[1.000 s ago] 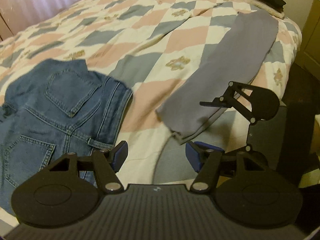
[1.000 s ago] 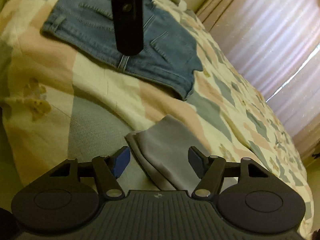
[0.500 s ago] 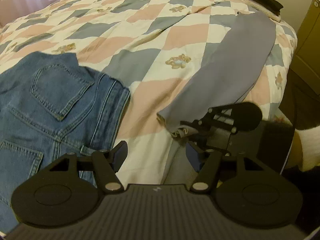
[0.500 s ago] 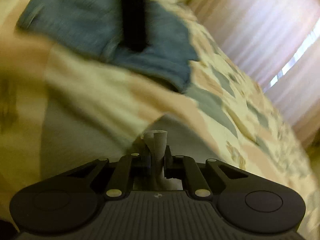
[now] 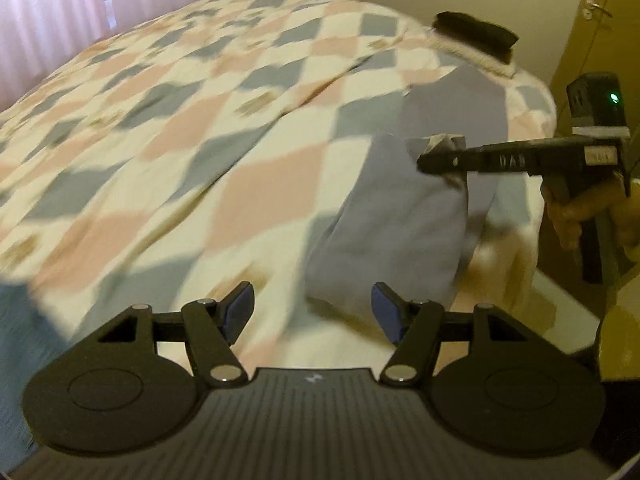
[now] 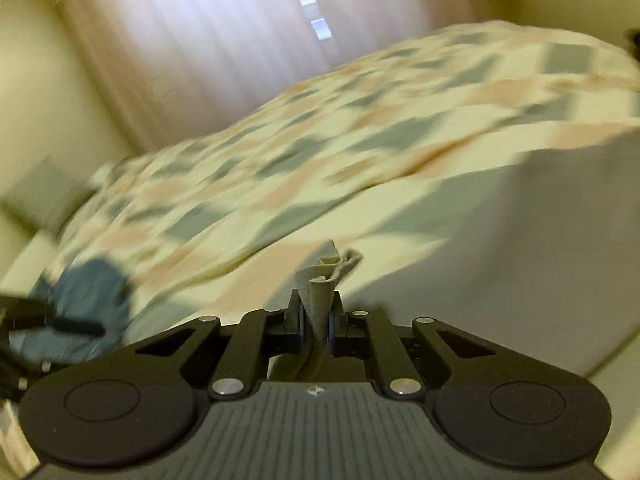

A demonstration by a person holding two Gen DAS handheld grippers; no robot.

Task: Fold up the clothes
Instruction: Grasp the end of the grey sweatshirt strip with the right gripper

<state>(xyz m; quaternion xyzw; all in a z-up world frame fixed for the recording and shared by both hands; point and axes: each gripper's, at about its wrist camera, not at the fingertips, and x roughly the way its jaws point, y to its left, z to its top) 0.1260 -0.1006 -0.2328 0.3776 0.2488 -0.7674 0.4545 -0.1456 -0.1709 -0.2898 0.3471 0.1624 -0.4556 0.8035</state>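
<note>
Right gripper (image 6: 316, 330): closed on a bunched end of the grey garment (image 5: 388, 236); a second ago its jaws were wide above the flat cloth, half a second ago they had just been shut on it.
Grey garment: its near end has been lifted off the bedspread (image 5: 240, 184) and is now carried at about 2 o'clock in the left wrist view, where the cloth is seen draped down from the right gripper's tip; the rest is laid along the bed toward 1 o'clock. A tuft of the cloth is seen standing up between the jaws in the right wrist view.
Left gripper (image 5: 312, 312): held wide, nothing between the blue pads; the grey garment's lower edge is just beyond it, toward 1 o'clock.
Jeans (image 6: 84, 300): only a blurred blue patch is left at 8 o'clock in both views, where a second ago they filled the left side; both cameras have been swung toward the grey garment.
Dark folded item (image 5: 474, 34): rested at the far bed corner, at 1 o'clock.
Meaning for the task: a fold of the grey garment is judged to be under way, the lifted end likely being carried over its length.
Uncertain: how much cloth is doubled over cannot be told through the blur.
</note>
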